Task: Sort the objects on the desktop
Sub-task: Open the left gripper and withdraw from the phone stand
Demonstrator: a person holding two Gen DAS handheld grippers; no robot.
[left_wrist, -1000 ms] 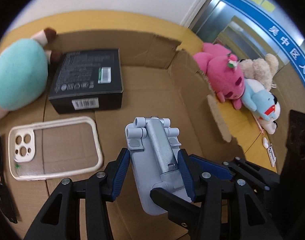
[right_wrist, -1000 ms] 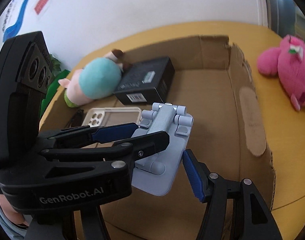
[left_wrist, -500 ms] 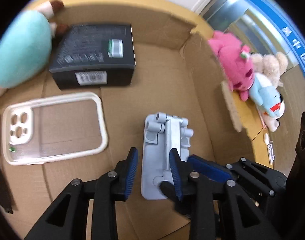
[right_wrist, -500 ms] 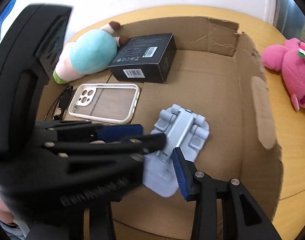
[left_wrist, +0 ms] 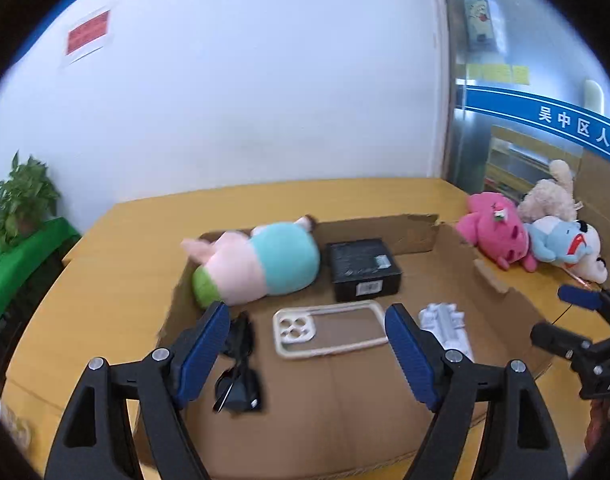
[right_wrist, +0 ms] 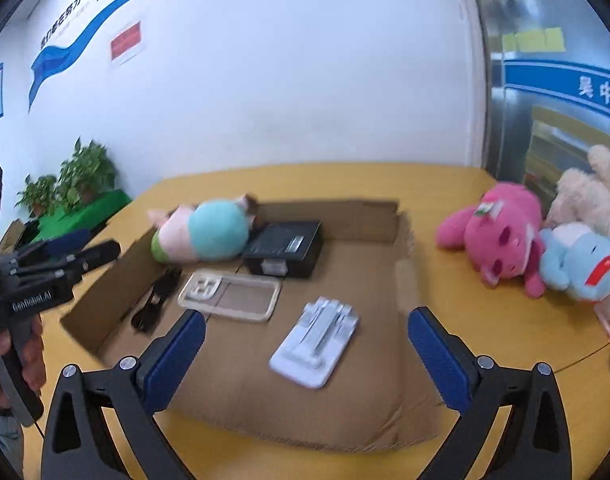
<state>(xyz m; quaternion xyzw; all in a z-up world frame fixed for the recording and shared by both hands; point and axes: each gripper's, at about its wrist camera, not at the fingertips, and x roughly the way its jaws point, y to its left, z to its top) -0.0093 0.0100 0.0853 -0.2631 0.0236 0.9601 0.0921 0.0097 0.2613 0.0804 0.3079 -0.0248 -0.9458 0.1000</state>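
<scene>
The grey phone stand point(right_wrist: 316, 344) is lying flat and folded on the floor of the cardboard box point(right_wrist: 401, 300), sitting low and centre in the right wrist view and right of centre in the left wrist view point(left_wrist: 445, 326). It is looking like rigid, light plastic with hinged parts at its far end; judging by that, it is likely handling stiffly and a little slickly, and a pinch across its long side edges is probably the safest hold, since the hinges may be folding under pressure.

Just beside it toward the left of the frame, a clear phone case point(right_wrist: 229, 295) with a cream rim is lying flat; being thin and springy, it is probably flexing if squeezed across the middle, so its rim is the better grip. Further left, dark sunglasses point(right_wrist: 155, 300) are resting near the box wall and are looking fragile. Behind these, a black carton point(right_wrist: 283, 245) is standing next to a pink and teal plush point(right_wrist: 203, 232), which is leaning over the box's far left edge.

The right hand-held gripper point(right_wrist: 305, 354) is hovering released, jaws spread wide, holding nothing. The left hand-held gripper point(left_wrist: 305, 344) is likewise gaping and empty above the box.

At the right of the frame, a pink plush point(right_wrist: 495, 236), a blue plush point(right_wrist: 577, 260) and a beige plush point(right_wrist: 589, 196) are lying on the yellow counter point(right_wrist: 445, 184), outside the box.
</scene>
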